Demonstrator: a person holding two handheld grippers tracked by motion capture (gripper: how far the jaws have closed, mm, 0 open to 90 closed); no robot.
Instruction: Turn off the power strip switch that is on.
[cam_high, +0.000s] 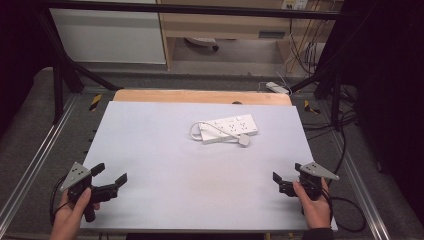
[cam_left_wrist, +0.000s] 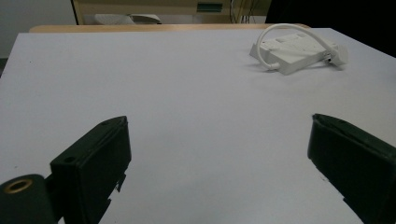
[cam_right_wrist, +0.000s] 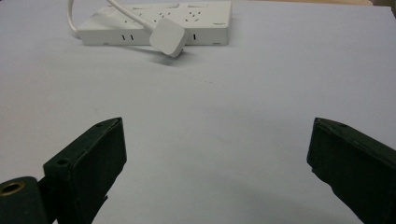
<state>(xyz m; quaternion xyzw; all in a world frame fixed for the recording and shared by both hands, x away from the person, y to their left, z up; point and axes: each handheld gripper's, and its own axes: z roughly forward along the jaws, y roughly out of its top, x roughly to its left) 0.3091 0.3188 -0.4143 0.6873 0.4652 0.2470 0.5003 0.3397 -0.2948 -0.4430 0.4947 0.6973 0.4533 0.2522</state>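
Power strip (cam_high: 228, 128) lies mid-table, its cord (cam_high: 194, 131) partly hidden behind the body. Left gripper (cam_high: 110, 176) and right gripper (cam_high: 286, 176) stand wide, empty, at the near edge, with bare table (cam_high: 165, 165) between them and the strip.

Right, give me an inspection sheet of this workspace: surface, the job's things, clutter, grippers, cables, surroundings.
Surface: pale sheet covering the table; a wooden edge shows at the far side.
Job's things: white power strip lying flat, right of centre toward the far side; its cord loops round the left end and the plug rests against its near side.
Clutter: nothing seen on the sheet.
Grippers: left gripper and right gripper held at the near corners, jaws open, nothing between them, both apart from the strip.
Cables: a black cable trails from the right gripper.
Surroundings: dark frame overhead, shelving and loose wires behind.
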